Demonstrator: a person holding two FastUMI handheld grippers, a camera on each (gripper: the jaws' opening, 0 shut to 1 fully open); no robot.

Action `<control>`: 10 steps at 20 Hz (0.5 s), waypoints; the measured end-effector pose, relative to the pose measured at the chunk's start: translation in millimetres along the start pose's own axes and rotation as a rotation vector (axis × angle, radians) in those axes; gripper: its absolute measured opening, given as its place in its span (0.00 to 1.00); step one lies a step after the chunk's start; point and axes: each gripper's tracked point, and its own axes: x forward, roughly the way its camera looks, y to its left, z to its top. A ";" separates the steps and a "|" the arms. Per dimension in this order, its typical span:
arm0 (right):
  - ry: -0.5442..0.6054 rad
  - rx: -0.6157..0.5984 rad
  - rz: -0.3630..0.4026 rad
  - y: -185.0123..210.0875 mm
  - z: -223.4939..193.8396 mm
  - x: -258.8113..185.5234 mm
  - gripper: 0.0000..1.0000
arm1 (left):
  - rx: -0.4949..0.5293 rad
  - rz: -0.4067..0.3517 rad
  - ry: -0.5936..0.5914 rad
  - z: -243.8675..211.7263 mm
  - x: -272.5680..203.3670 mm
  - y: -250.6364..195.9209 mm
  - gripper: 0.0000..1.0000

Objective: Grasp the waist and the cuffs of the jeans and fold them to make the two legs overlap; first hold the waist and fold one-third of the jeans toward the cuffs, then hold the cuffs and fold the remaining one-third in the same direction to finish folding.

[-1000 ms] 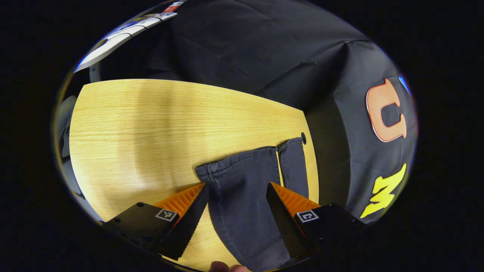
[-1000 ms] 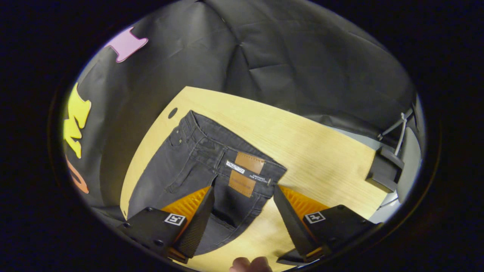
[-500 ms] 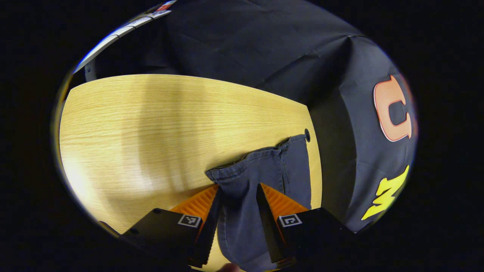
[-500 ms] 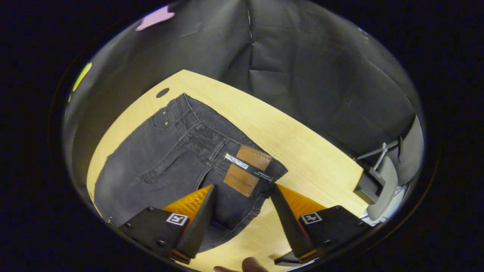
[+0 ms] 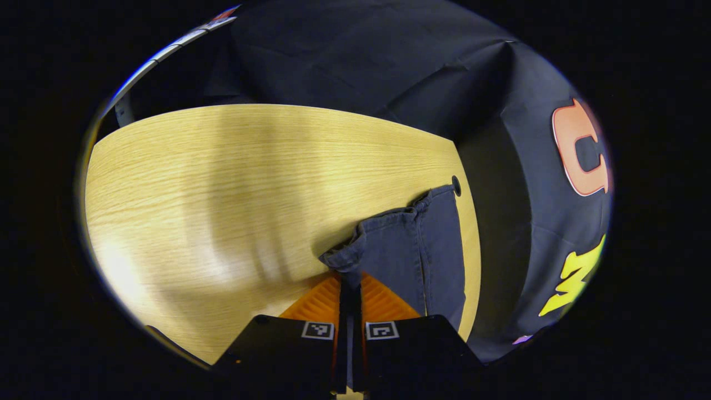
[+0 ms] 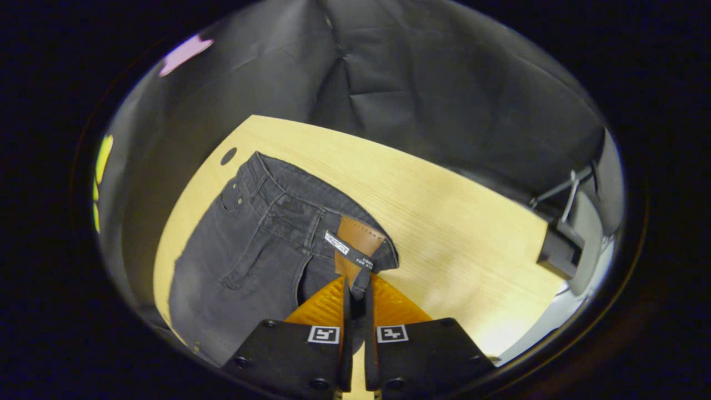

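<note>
Lying across a light wooden table (image 5: 222,183), whose bare grain takes up most of the left gripper view and the far side of the right gripper view, a pair of dark grey jeans (image 6: 244,244) is seen spread flat near the table's edge, beside the black cloth wall of the booth. In the right gripper view the waist (image 6: 289,194) is shown with belt loops, a front pocket with rivets and a tan leather patch (image 6: 358,241) crossed by a small black woven label; the writing on both is too small to be read. The waistband corner at the patch is pinched between the closed fingers of the right gripper (image 6: 355,291), the cloth being bunched and lifted there. In the left gripper view the two cuffs (image 5: 411,222) are seen side by side, the nearer one gathered and clamped at its hem by the left gripper (image 5: 350,289), whose jaws are drawn together on the denim. A round dark cable hole (image 5: 456,185) in the table is found just beyond the farther cuff, and it is seen again near the waist in the right gripper view. A black box-like device (image 6: 561,250) on a metal stand is seen past the table's far right edge.
</note>
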 end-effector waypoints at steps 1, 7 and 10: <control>0.012 0.027 0.022 1.2 0.7 -3.2 0.07 | -0.012 -0.019 0.007 -0.2 -2.7 -5.8 0.06; 0.045 0.119 0.110 21.9 10.5 -38.7 0.02 | -0.067 -0.038 0.038 2.2 -33.0 -40.7 0.04; 0.126 0.221 0.154 47.1 15.8 -54.9 0.02 | -0.162 -0.041 0.039 8.4 -42.3 -66.0 0.03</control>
